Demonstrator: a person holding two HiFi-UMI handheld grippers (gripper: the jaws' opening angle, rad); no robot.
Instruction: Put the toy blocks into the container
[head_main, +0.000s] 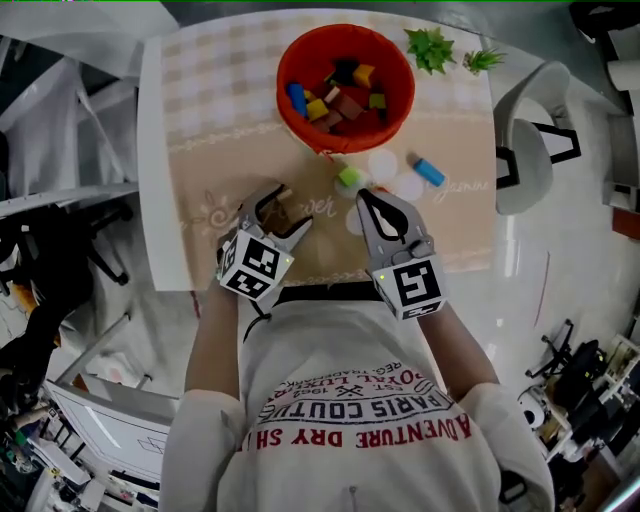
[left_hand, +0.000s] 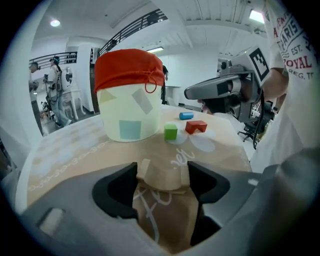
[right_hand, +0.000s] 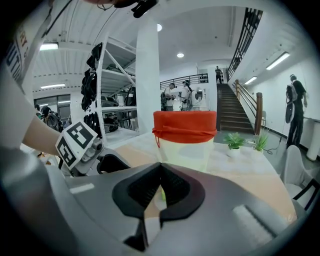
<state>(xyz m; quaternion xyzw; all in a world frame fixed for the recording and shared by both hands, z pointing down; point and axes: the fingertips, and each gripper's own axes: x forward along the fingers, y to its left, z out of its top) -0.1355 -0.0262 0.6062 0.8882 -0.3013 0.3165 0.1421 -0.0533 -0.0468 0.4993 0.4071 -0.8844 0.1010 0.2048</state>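
A tan arch block (left_hand: 162, 176) lies on the beige mat between the pads of my left gripper (left_hand: 162, 172), which press on its two sides; in the head view the left gripper (head_main: 283, 208) is low over the mat's left half. My right gripper (head_main: 363, 196) is shut and empty, with its tip just short of a green cube (head_main: 348, 178). The green cube (left_hand: 170, 132), a red arch block (left_hand: 196, 126) and a blue block (left_hand: 186, 115) lie before the orange-rimmed container (head_main: 285, 80), which holds several blocks. The container (right_hand: 185, 135) stands straight ahead of the right gripper (right_hand: 160, 192).
Two small potted plants (head_main: 430, 47) stand at the table's far right corner. A white chair (head_main: 530, 140) is beside the table's right edge. The person's body presses against the near edge. Shelves and people are in the background of both gripper views.
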